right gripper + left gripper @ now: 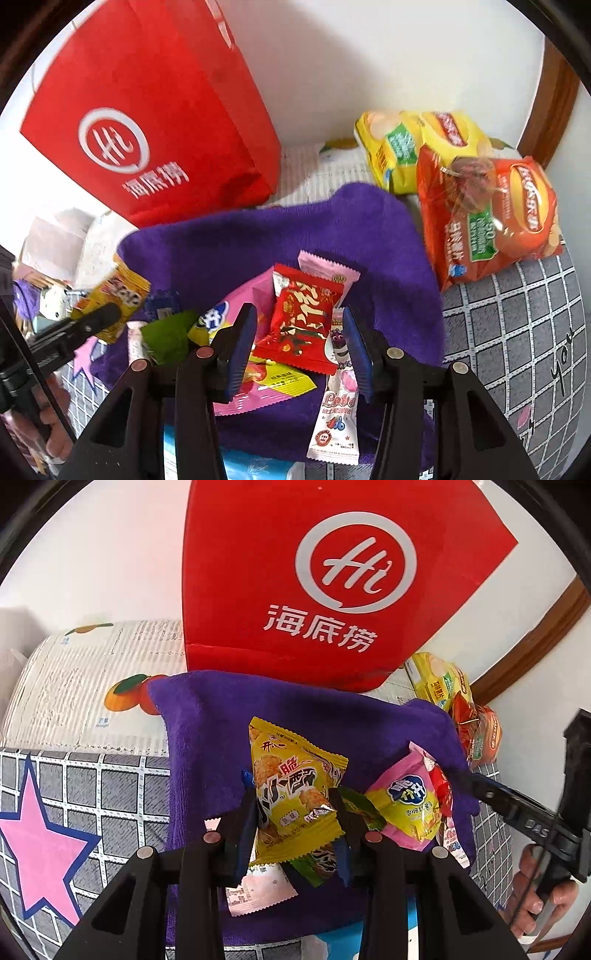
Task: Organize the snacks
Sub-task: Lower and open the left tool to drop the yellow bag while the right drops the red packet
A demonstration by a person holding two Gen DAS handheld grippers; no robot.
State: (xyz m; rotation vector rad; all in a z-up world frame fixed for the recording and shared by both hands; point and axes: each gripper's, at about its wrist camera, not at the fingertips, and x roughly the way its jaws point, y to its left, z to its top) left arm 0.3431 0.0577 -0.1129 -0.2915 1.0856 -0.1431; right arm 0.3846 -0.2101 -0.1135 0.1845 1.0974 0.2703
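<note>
Presently I note red bag (332,590) upper centre, contents unseen. Left gripper (295,812) clamps yellow snack packet (291,786). Right gripper (299,339) apart, red packet (303,321) loose between pads.

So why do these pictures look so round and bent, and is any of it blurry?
Both wrist views are fisheye: black corners, and straight lines bow near the rim, like the wooden trim. Left wrist view: sharp, the yellow packet print readable. Right wrist view: the red bag logo is smeared, and the chip bags show some glare.

Checked bedsheet (517,332) under purple towel (258,240), red bag (147,110), chip bags (491,218).
</note>
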